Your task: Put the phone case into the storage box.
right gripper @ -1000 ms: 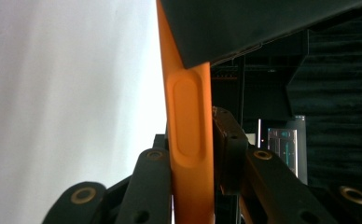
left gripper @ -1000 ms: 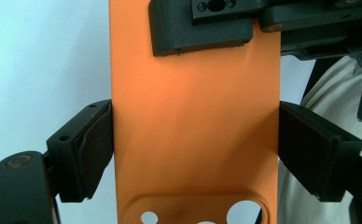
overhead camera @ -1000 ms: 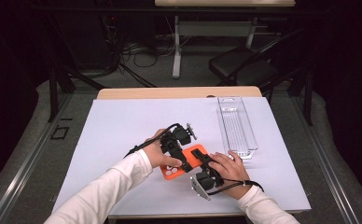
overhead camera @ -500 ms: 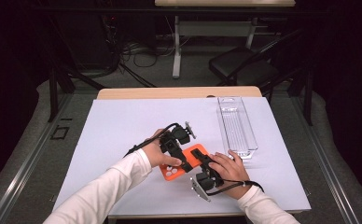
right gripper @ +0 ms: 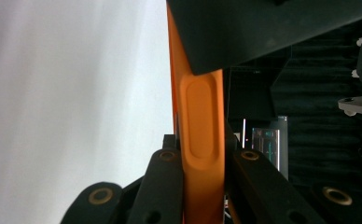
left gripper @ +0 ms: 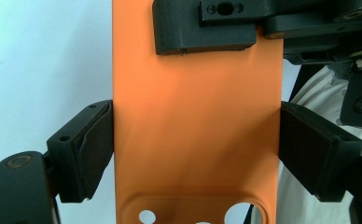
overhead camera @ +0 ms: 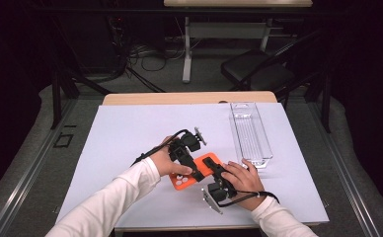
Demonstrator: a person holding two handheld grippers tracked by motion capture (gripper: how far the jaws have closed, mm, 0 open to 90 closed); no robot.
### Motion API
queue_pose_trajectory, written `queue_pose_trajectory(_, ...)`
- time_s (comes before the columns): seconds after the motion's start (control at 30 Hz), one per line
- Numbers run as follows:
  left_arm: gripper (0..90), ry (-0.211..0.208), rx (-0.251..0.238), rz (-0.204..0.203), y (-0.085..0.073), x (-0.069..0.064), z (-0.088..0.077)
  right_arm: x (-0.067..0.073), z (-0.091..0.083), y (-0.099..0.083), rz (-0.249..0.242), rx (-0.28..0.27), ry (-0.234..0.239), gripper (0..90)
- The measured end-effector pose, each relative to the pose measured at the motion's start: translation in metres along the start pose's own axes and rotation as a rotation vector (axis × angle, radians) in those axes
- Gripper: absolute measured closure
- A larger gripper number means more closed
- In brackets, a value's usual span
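Note:
An orange phone case (overhead camera: 205,165) with camera cut-outs is held just over the white table cover, near the front middle. My left gripper (overhead camera: 192,170) spans its width, a pad pressing on each long edge (left gripper: 195,116). My right gripper (overhead camera: 215,167) comes from the lower right and is shut on the case's thin side wall (right gripper: 200,116). Its jaws (right gripper: 202,177) have just closed further onto that wall. In the left gripper view the right gripper's jaw (left gripper: 207,28) clamps the case's far end. In the right gripper view a left jaw (right gripper: 263,28) shows at the top.
A clear plastic tray (overhead camera: 250,132) lies at the right of the white table cover (overhead camera: 130,128), a short way from the right hand. Beyond the table stand a dark chair (overhead camera: 258,74) and another table's legs, with cables on the floor.

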State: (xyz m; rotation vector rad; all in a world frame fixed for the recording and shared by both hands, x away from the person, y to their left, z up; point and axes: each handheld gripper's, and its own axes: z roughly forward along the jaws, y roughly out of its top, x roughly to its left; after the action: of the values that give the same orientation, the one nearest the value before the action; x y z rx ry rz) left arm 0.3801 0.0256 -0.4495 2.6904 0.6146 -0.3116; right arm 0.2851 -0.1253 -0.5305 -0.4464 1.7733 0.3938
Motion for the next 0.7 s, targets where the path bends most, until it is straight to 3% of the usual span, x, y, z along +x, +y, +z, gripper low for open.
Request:
queue_pose_trajectory(0.6, 15.5, 0.008, 0.002, 0.007, -0.0002, -0.0006, 0.0009, 0.001, 0.0005, 0.0002, -0.01, -0.007, -0.001, 86.7)
queue_pose_trajectory(0.7, 15.1, 0.024, 0.001, 0.017, 0.0, -0.0016, 0.001, 0.0017, 0.0009, 0.0004, -0.006, -0.007, 0.003, 86.7)
